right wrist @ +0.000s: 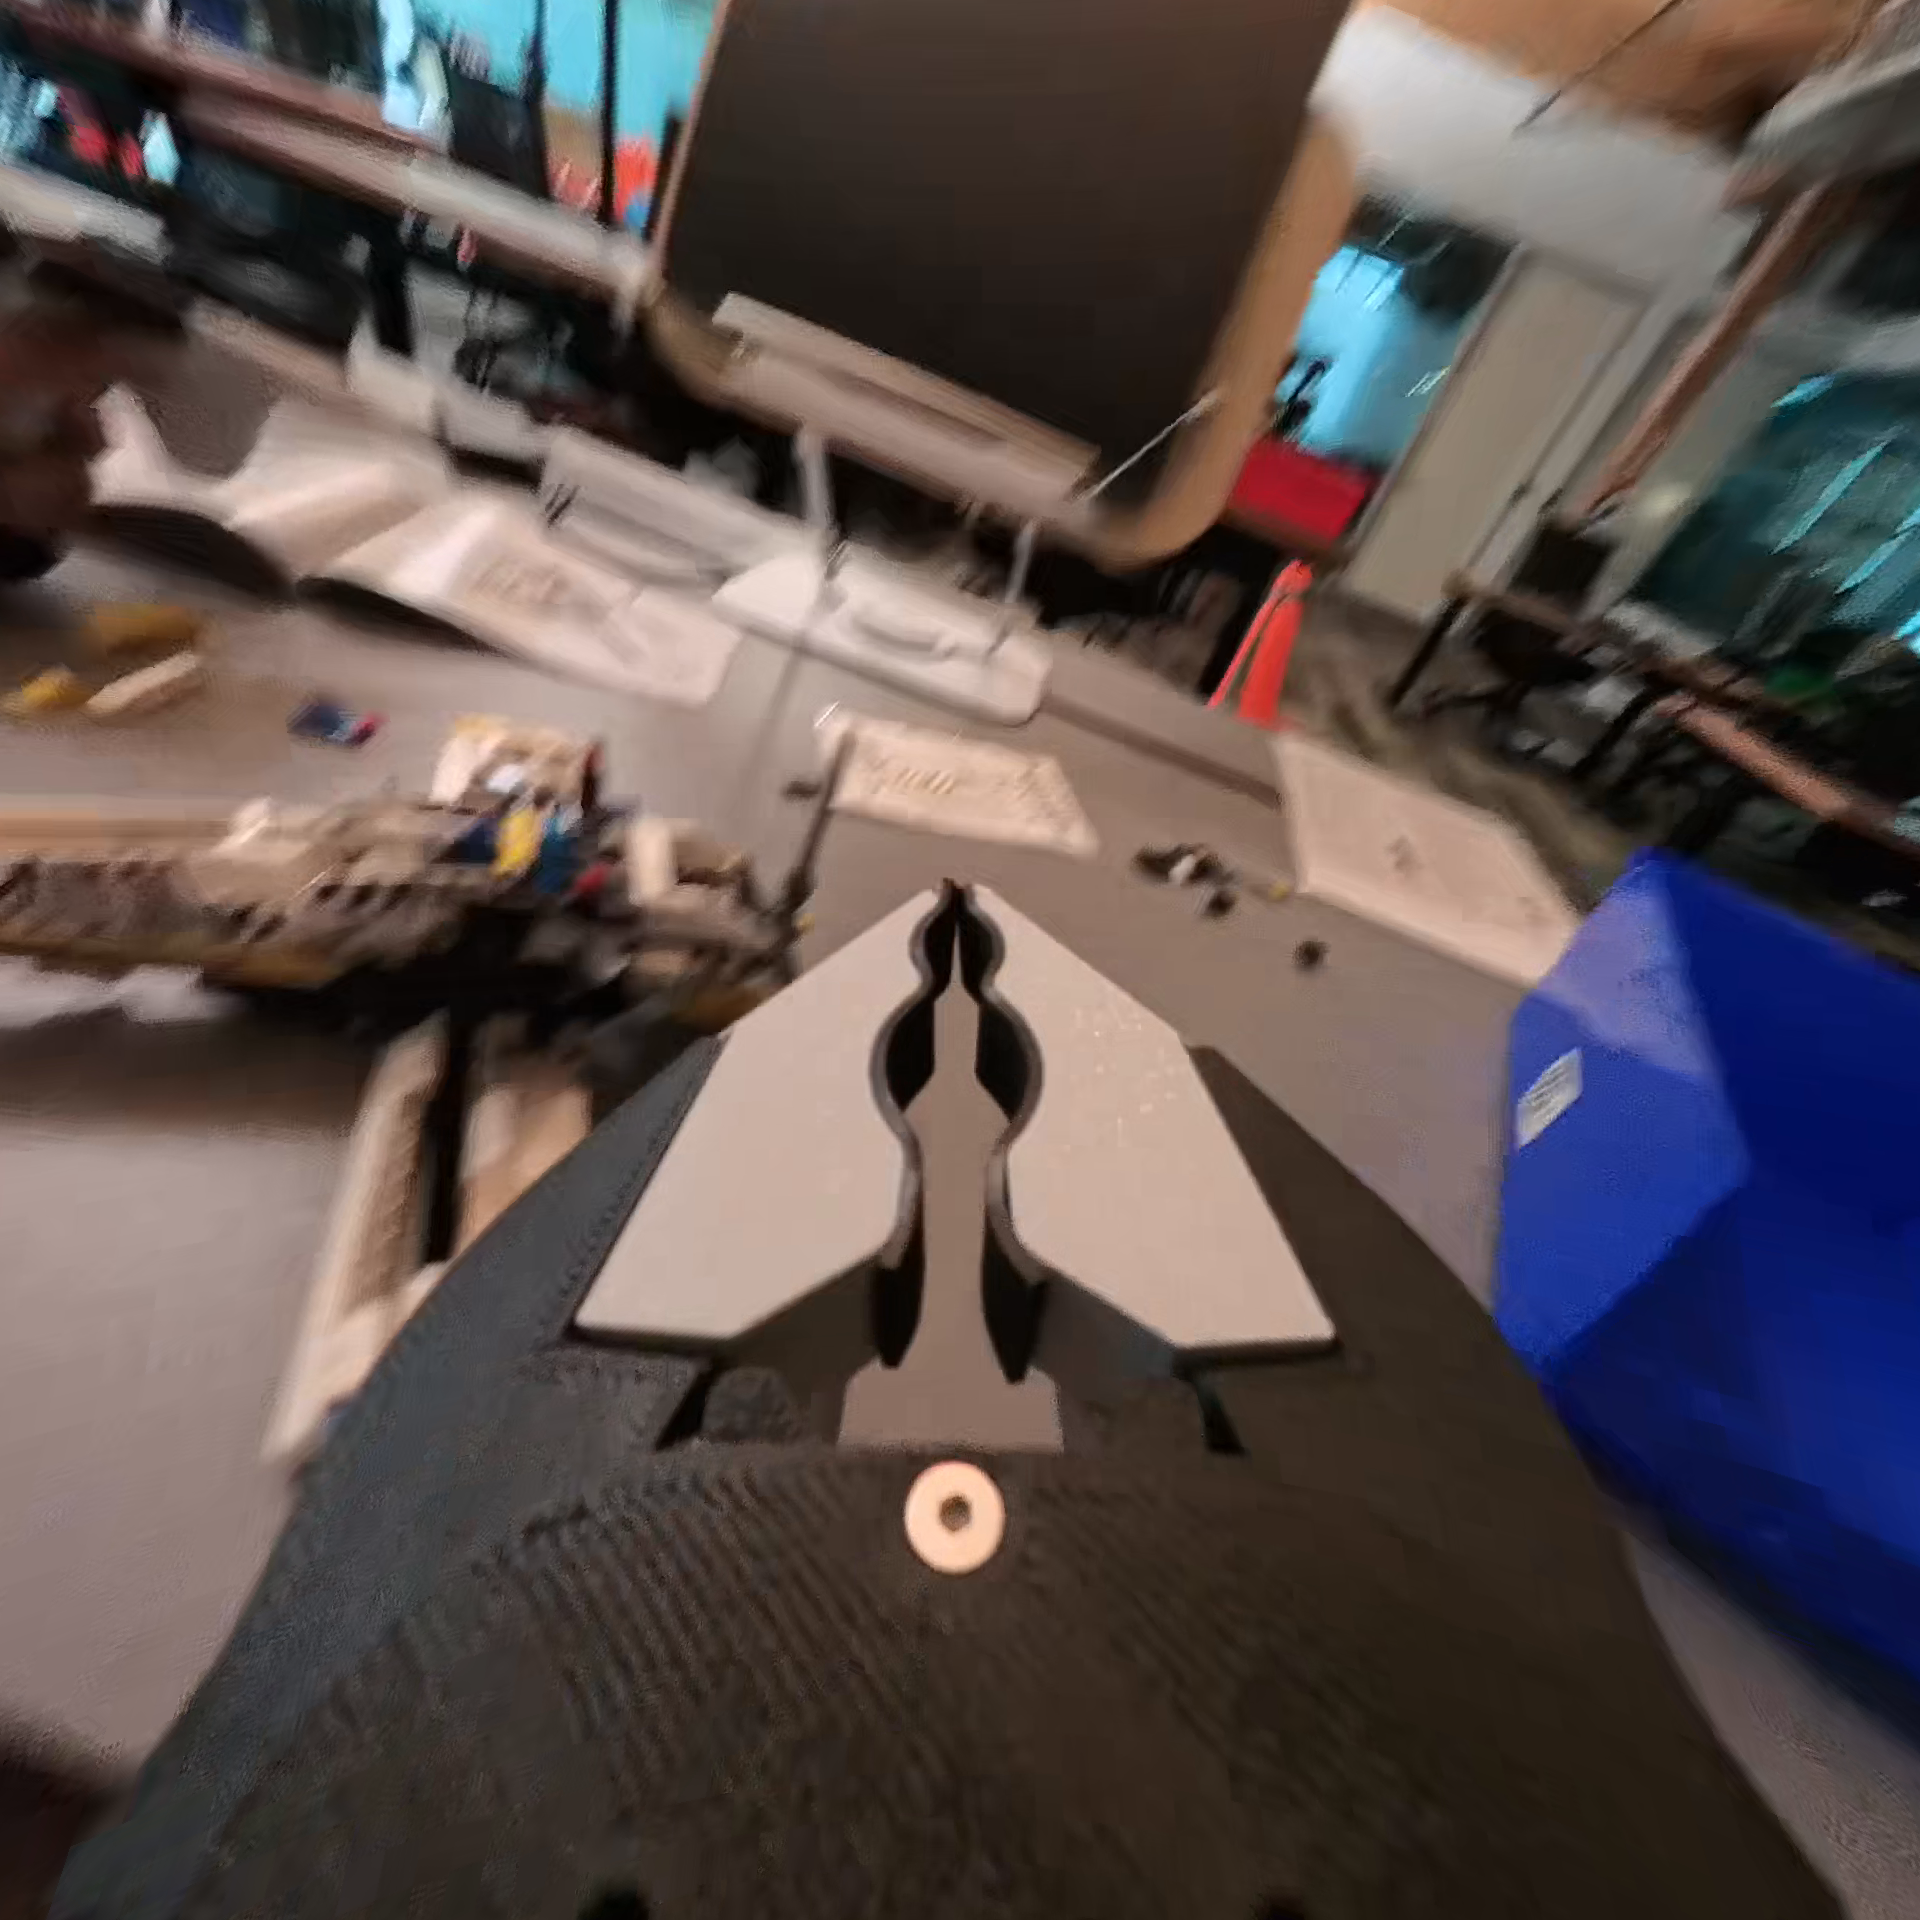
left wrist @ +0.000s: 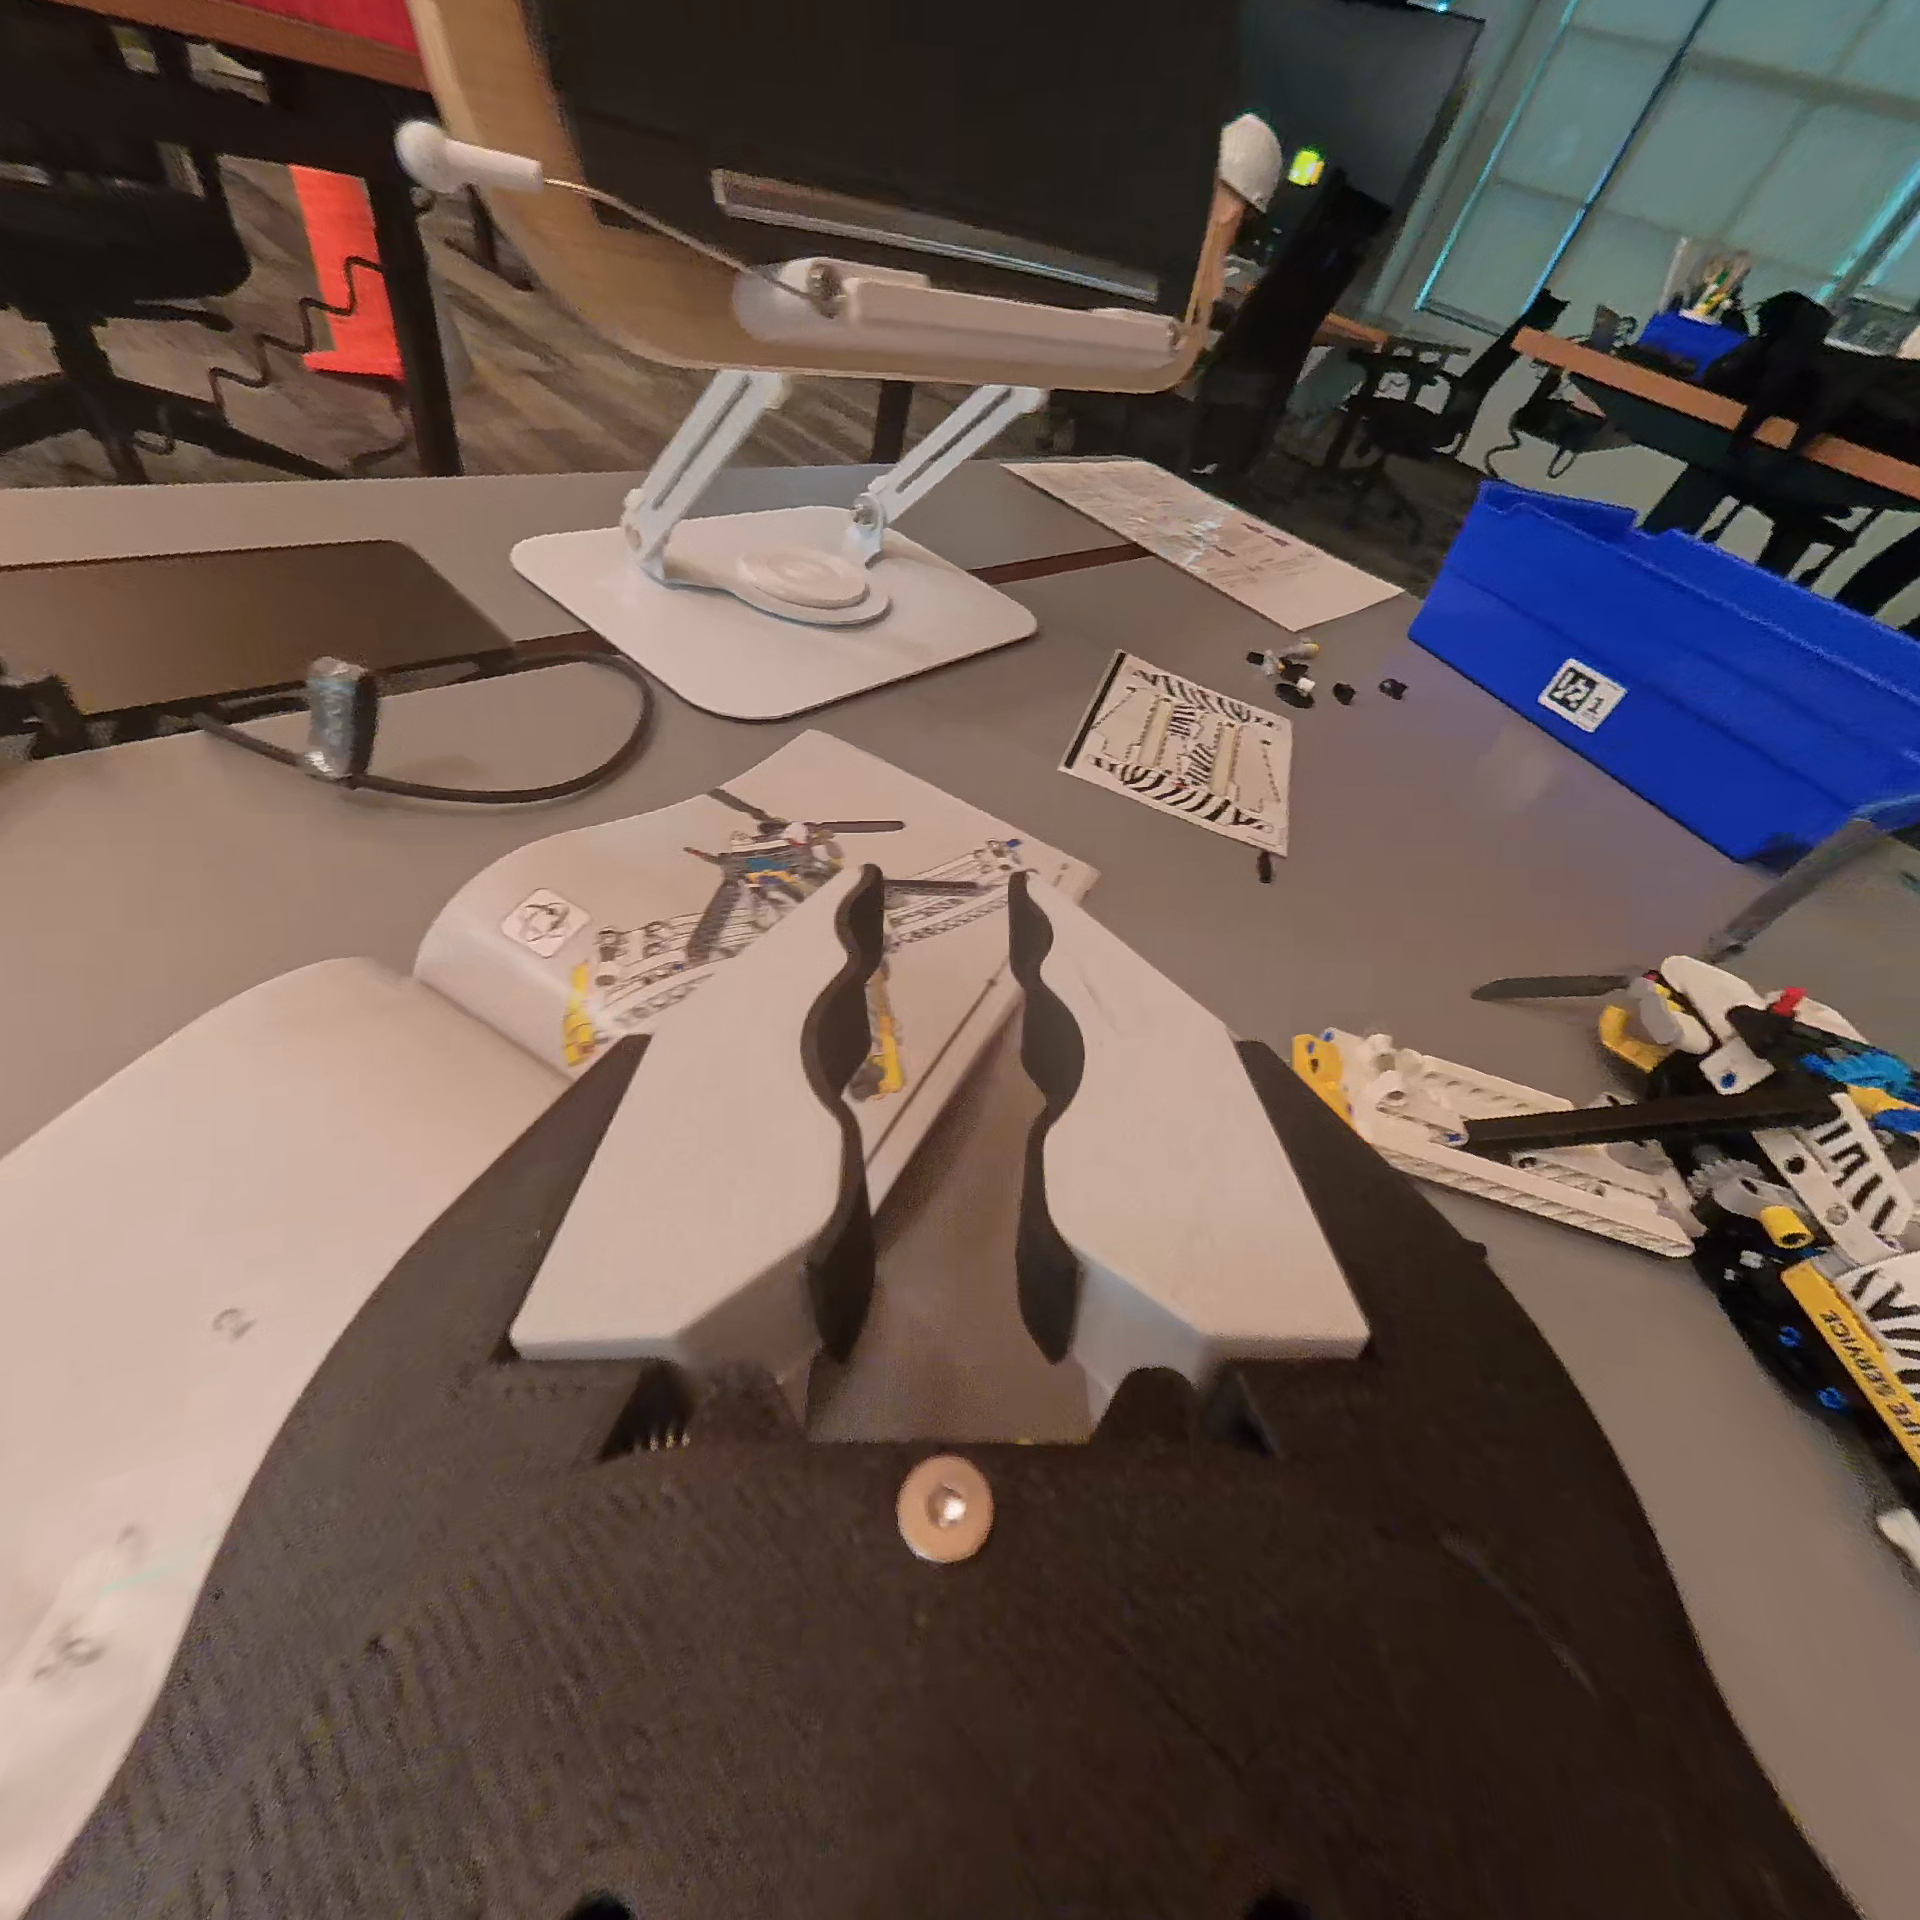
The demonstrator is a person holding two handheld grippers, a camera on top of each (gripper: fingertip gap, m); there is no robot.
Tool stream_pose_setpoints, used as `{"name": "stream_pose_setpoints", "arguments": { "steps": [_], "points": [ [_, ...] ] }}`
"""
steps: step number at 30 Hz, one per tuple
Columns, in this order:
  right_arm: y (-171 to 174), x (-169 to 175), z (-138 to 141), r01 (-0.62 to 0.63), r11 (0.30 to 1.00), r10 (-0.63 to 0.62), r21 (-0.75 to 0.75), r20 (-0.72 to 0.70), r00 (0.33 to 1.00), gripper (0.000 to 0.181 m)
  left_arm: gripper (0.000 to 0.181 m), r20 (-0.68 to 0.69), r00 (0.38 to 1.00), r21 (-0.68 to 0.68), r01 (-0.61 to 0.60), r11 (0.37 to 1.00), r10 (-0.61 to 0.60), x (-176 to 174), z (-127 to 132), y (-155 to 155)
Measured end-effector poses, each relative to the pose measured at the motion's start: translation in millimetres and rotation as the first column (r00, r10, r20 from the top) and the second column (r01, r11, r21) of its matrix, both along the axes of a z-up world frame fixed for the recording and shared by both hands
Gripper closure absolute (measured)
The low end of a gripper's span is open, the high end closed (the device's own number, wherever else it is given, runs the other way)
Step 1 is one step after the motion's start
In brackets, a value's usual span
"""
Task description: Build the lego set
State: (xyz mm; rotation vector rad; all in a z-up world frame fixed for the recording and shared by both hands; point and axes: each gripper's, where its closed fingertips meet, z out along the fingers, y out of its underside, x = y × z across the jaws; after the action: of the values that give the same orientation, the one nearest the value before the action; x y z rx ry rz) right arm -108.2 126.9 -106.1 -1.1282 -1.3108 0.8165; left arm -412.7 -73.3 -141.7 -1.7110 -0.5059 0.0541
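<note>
The partly built lego helicopter (left wrist: 1756,1132), white, black and yellow with zebra stripes, lies on the grey table at the right of the left wrist view. It shows blurred at the left of the right wrist view (right wrist: 416,904). My left gripper (left wrist: 940,904) is open and empty above the open instruction booklet (left wrist: 665,935). My right gripper (right wrist: 951,904) is shut and holds nothing that I can see, above the table to the right of the model. Several small loose black pieces (left wrist: 1309,670) lie near a zebra sticker sheet (left wrist: 1179,753); they also show in the right wrist view (right wrist: 1195,868).
A blue bin (left wrist: 1673,665) stands at the right, close beside my right gripper (right wrist: 1714,1195). A white stand (left wrist: 774,603) holding a dark tablet (left wrist: 894,135) is at the back. A black cable (left wrist: 468,748) and a paper sheet (left wrist: 1205,540) lie on the table. The tips of one gripper are about 35 cm away from the tips of the other. The partly built lego helicopter (left wrist: 1756,1132) lies some 15 cm from my right tips, 25 cm from my left tips.
</note>
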Motion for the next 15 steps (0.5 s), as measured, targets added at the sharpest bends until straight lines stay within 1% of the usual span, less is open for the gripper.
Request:
{"name": "stream_pose_setpoints", "arguments": {
  "steps": [2,3,4,6,8,11,13,14,15],
  "points": [
    [-27.0,9.9,-31.5,-0.031,0.999,0.036,-0.031,0.149,0.988,0.181,0.159,0.006,1.000,0.010,0.026,1.000,-0.026,10.3,2.5,6.9],
    [-40.1,14.8,-45.0,-0.047,0.998,0.055,-0.045,0.209,0.976,0.178,0.159,0.007,0.999,0.015,0.037,0.999,-0.037,15.5,4.0,9.7],
    [-53.8,19.2,-56.2,-0.071,0.996,0.083,-0.055,0.257,0.963,0.171,0.158,0.006,0.999,0.019,0.045,0.999,-0.045,20.9,5.9,11.7],
    [-79.2,26.5,-71.0,-0.127,0.990,0.142,-0.066,0.319,0.937,0.154,0.158,-0.007,0.999,0.026,0.052,0.998,-0.052,32.1,9.3,13.5],
    [-97.7,31.6,-79.2,-0.179,0.982,0.187,-0.055,0.350,0.918,0.148,0.158,-0.016,0.998,0.025,0.057,0.998,-0.057,44.4,9.8,13.6],
    [-107.6,37.9,-92.0,-0.232,0.972,0.200,0.031,0.402,0.894,0.142,0.158,-0.002,0.997,0.039,0.074,0.997,-0.074,62.7,8.9,13.4],
    [-109.8,43.2,-103.1,-0.275,0.957,0.205,0.093,0.455,0.866,0.137,0.158,0.019,0.996,0.058,0.087,0.995,-0.088,72.3,8.8,12.5],
    [-109.3,45.5,-105.4,-0.288,0.950,0.200,0.123,0.469,0.861,0.140,0.158,0.024,0.996,0.062,0.088,0.994,-0.089,75.2,8.4,11.5],
    [-109.1,47.9,-105.3,-0.301,0.942,0.200,0.148,0.473,0.858,0.140,0.158,0.027,0.996,0.063,0.086,0.994,-0.088,77.0,7.9,10.3]
  ]
}}
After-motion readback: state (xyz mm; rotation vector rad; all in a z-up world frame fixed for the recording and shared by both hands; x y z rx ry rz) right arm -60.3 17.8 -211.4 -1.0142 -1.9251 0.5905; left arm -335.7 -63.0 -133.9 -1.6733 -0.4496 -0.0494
